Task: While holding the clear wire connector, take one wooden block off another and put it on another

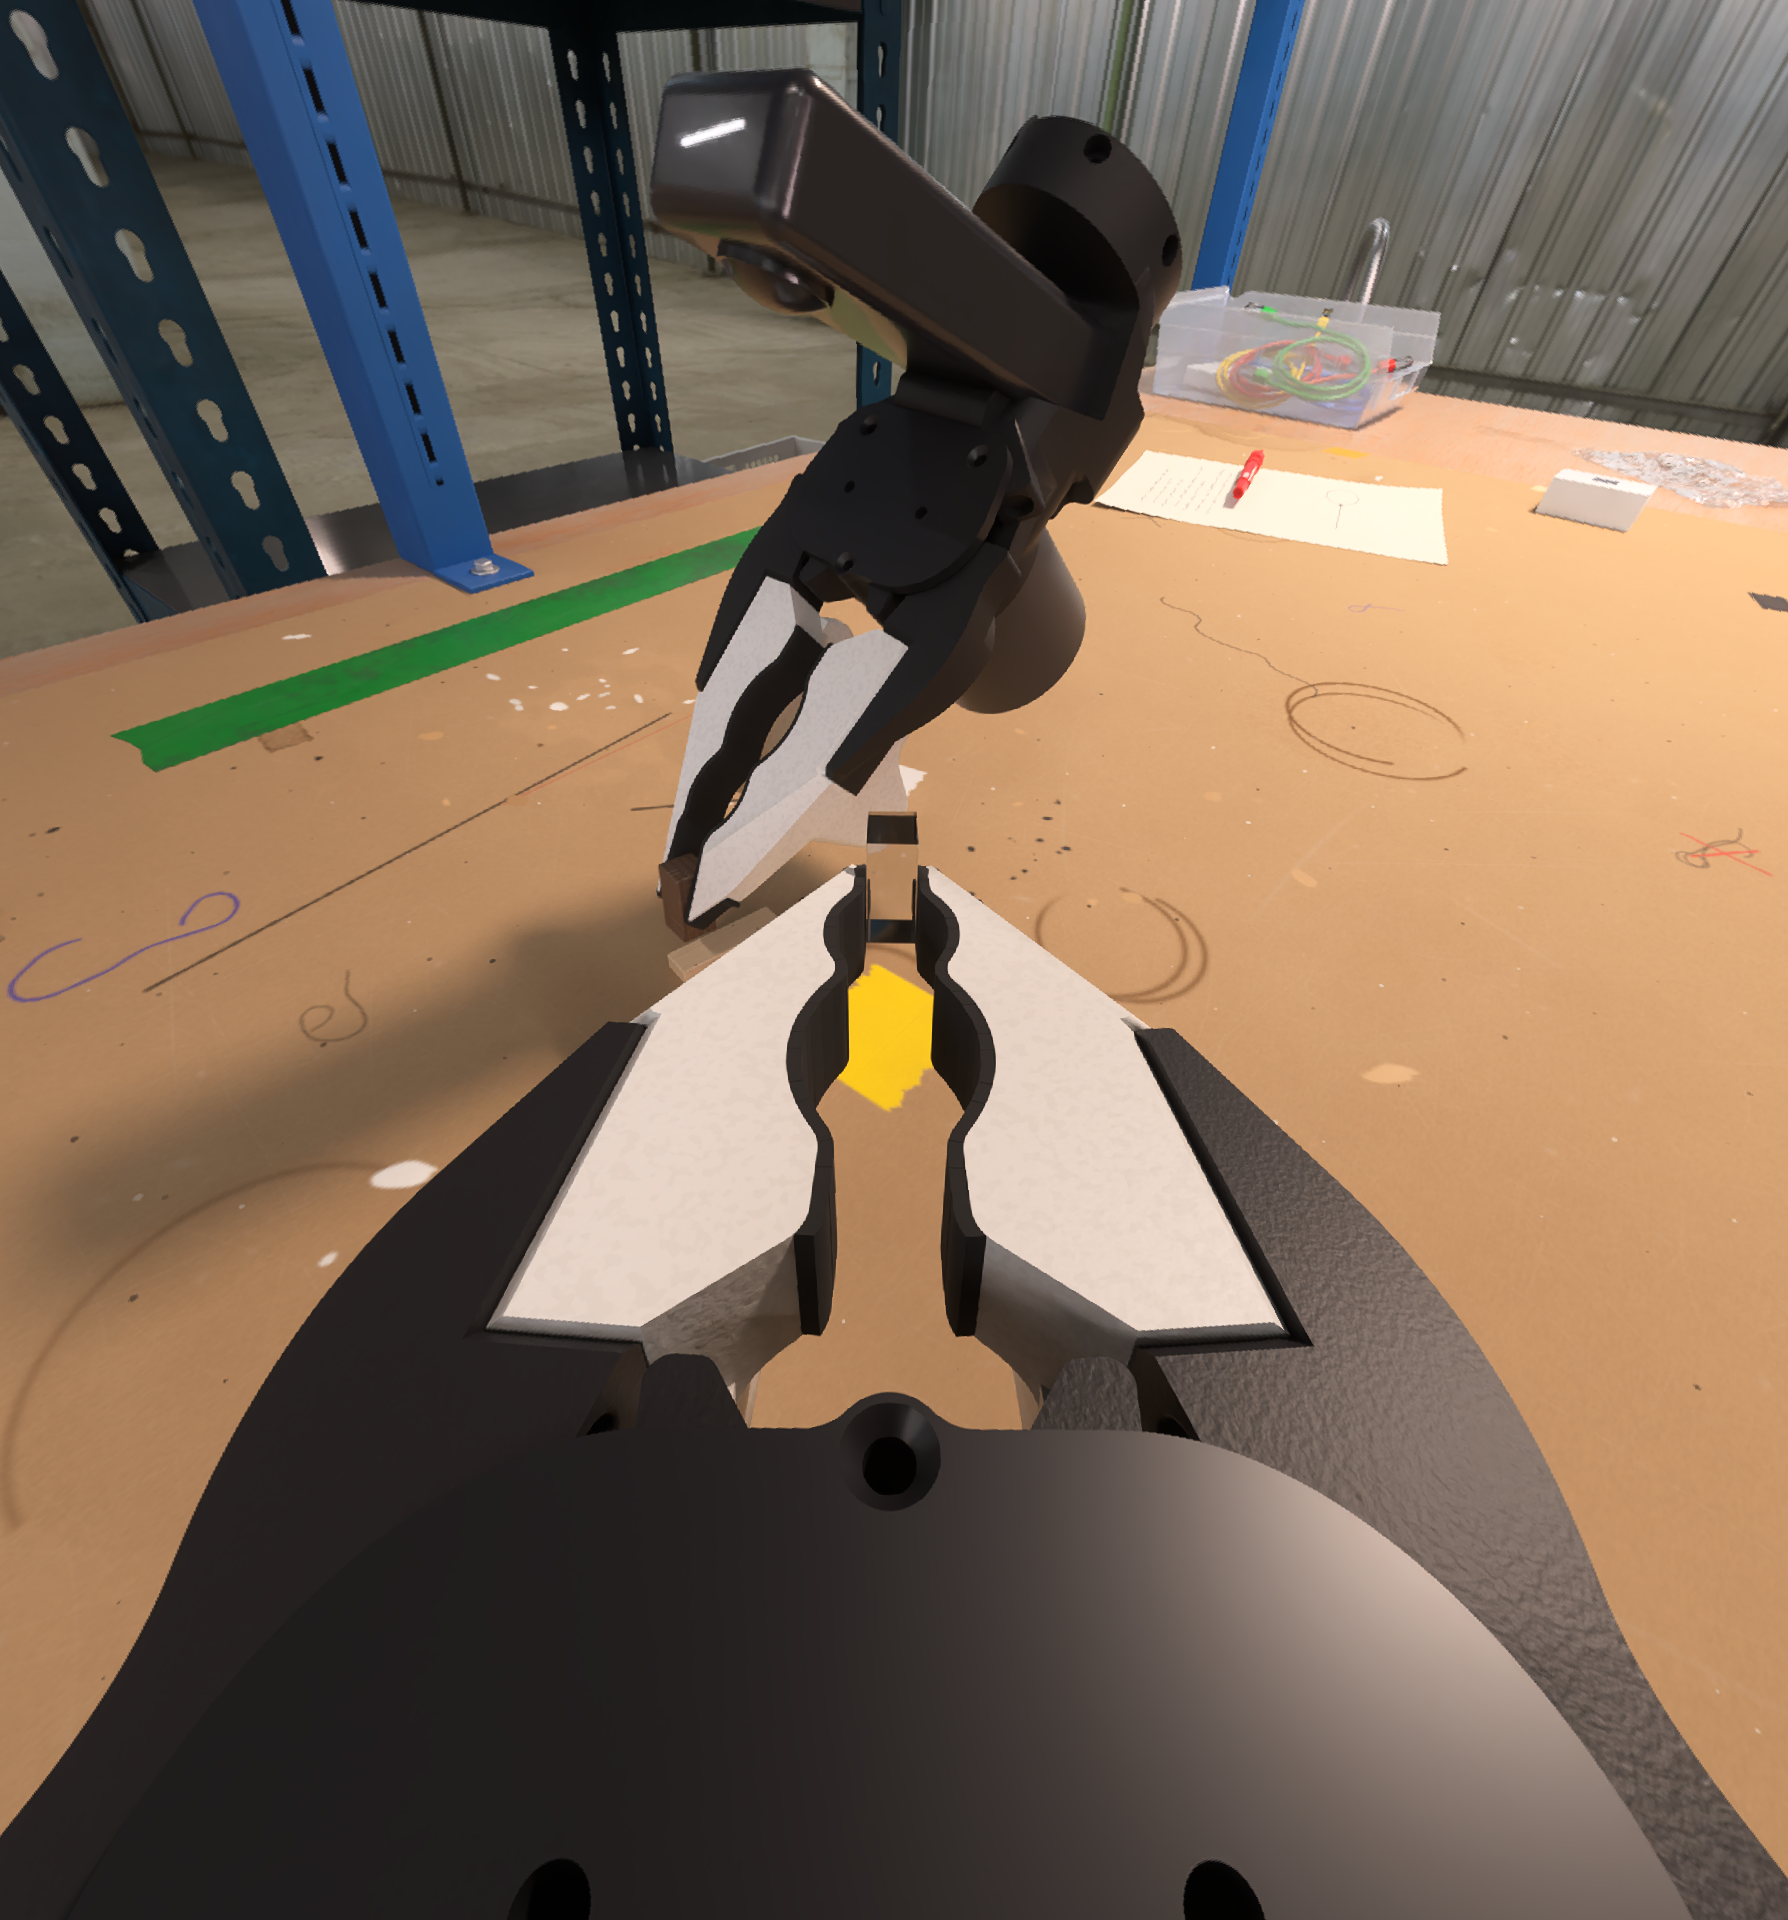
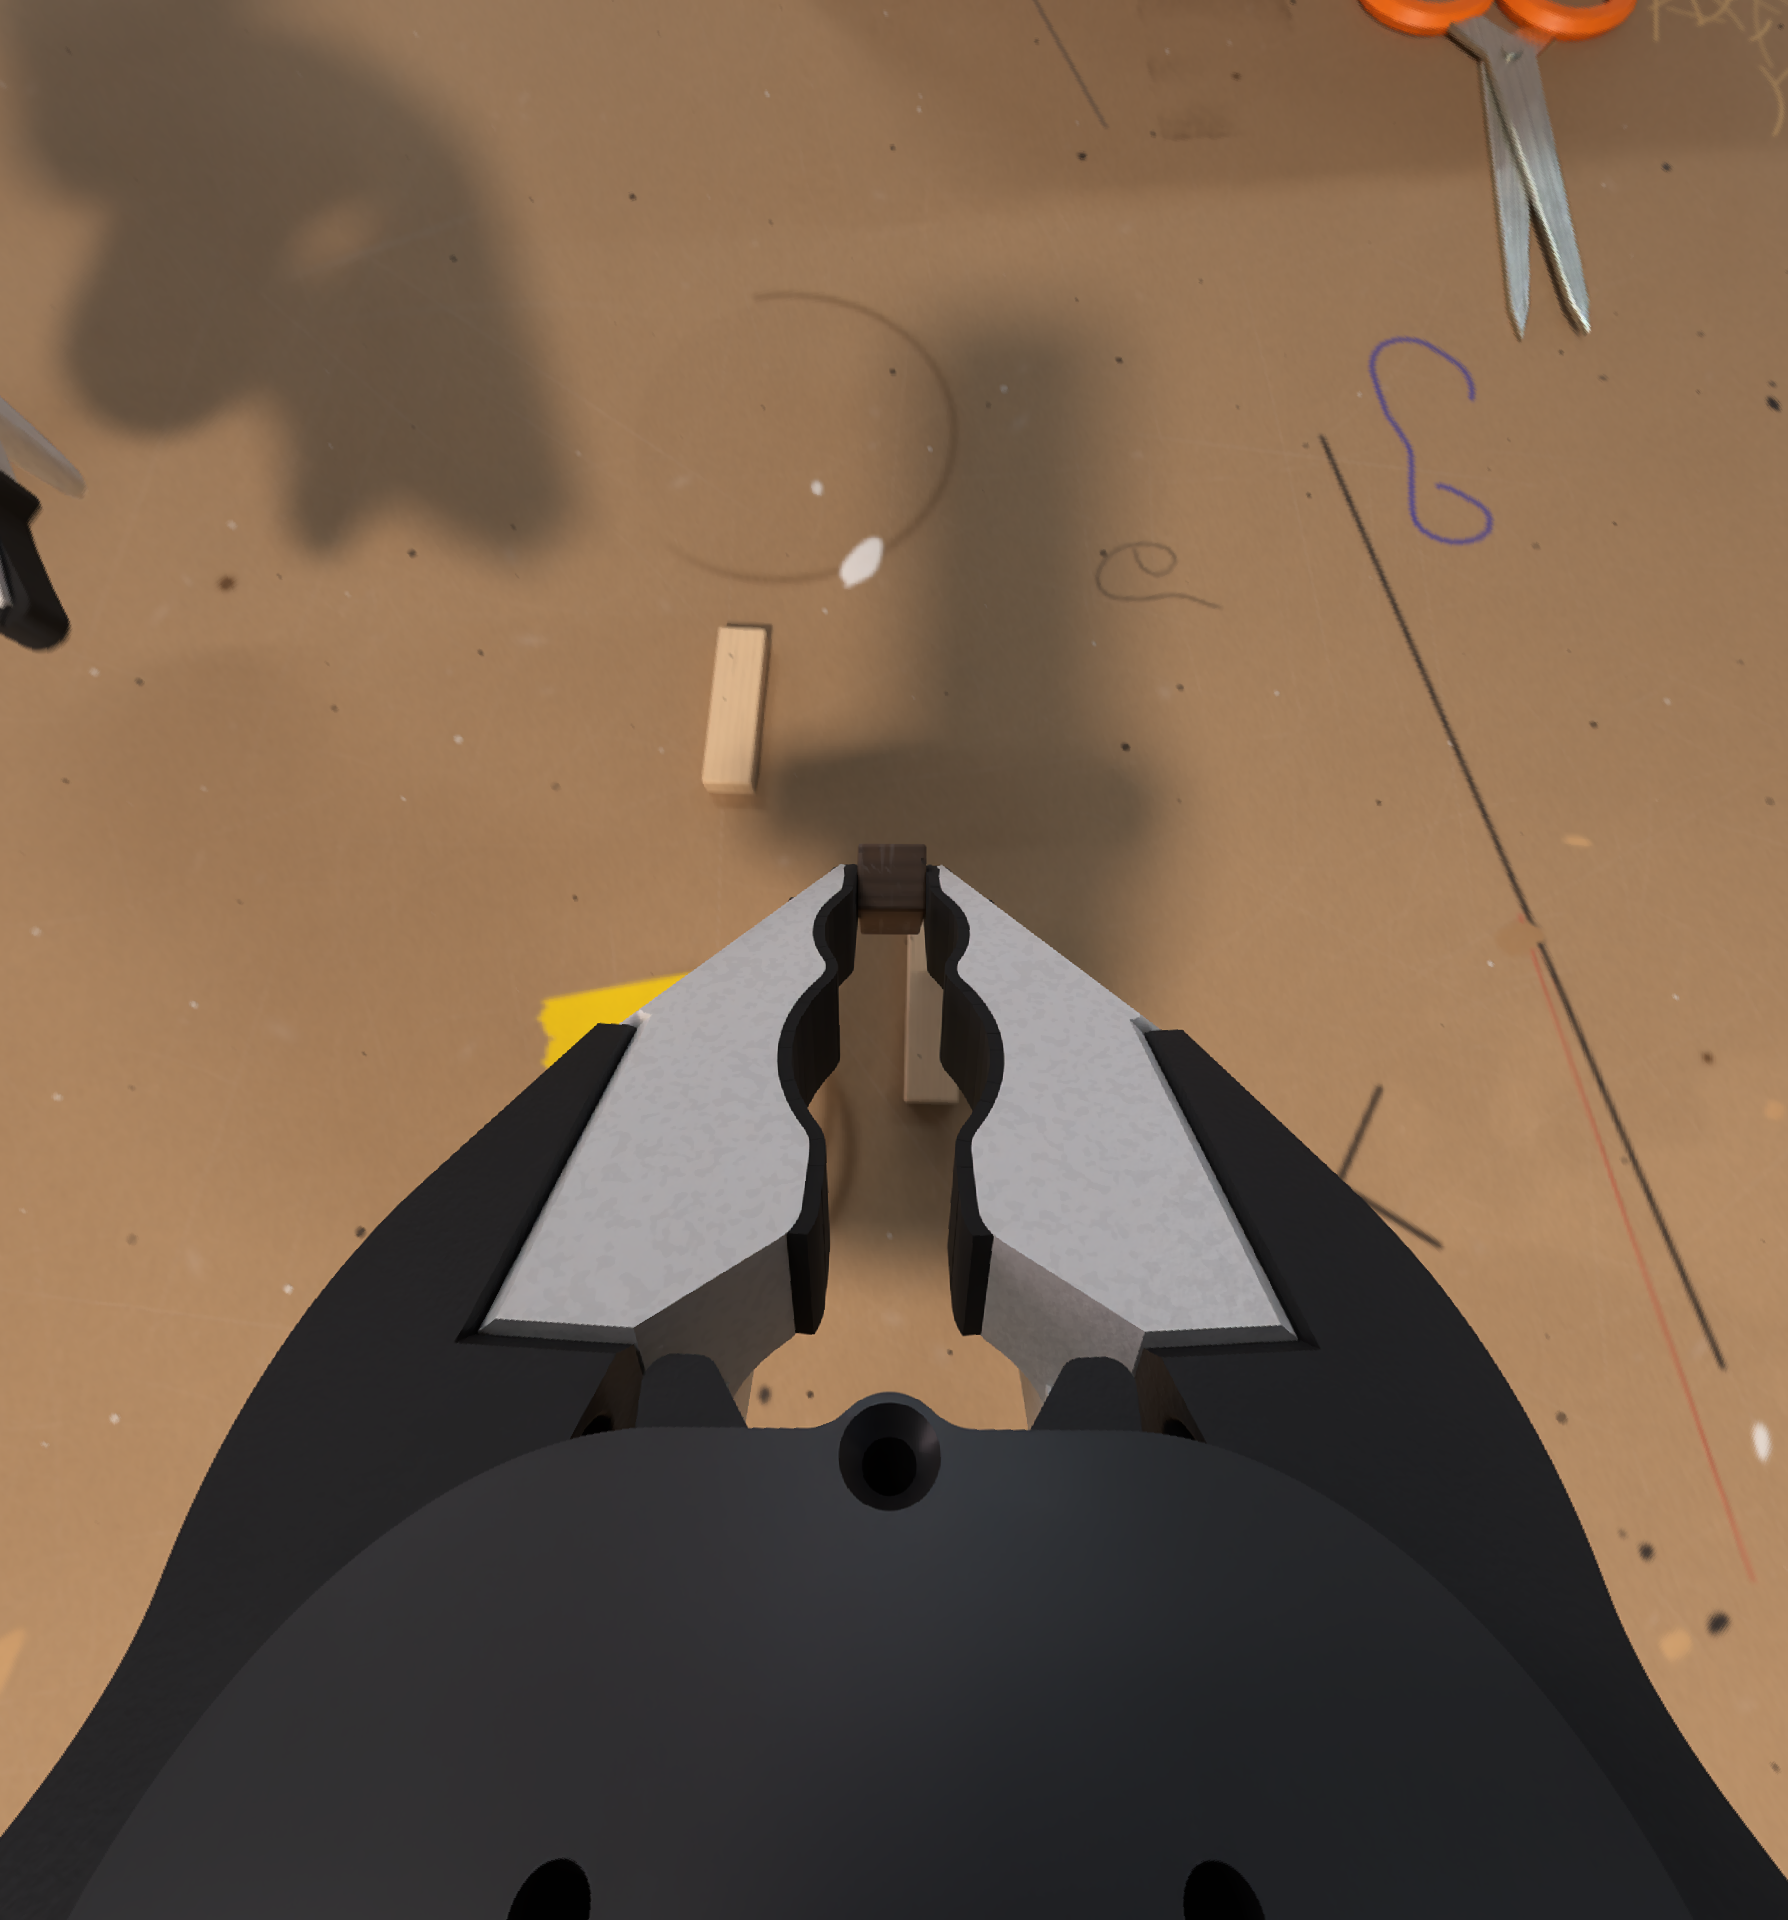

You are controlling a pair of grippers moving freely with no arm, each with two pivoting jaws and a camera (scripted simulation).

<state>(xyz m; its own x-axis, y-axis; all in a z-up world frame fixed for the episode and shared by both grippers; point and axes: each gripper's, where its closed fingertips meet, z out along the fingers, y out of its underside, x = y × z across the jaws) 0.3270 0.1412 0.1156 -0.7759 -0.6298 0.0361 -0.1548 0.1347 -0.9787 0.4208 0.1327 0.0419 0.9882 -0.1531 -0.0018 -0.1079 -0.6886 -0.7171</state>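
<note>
Two hand-held grippers grip: left hand-held gripper pinches the clear wire connector; right hand-held gripper clamps a dark wooden block just beside the yellow tape.

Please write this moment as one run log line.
left hand-held gripper: shut on clear connector | right hand-held gripper: shut on dark block

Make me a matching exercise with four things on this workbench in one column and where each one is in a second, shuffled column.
Things:
1. clear connector
2. dark block
3. scissors
4. red marker

Places:
A. lying on the sheet of paper
B. gripped by the right gripper
C. flat on the workbench, orange handles
D. gripped by the left gripper

Pairs: 1-D, 2-B, 3-C, 4-A
</note>
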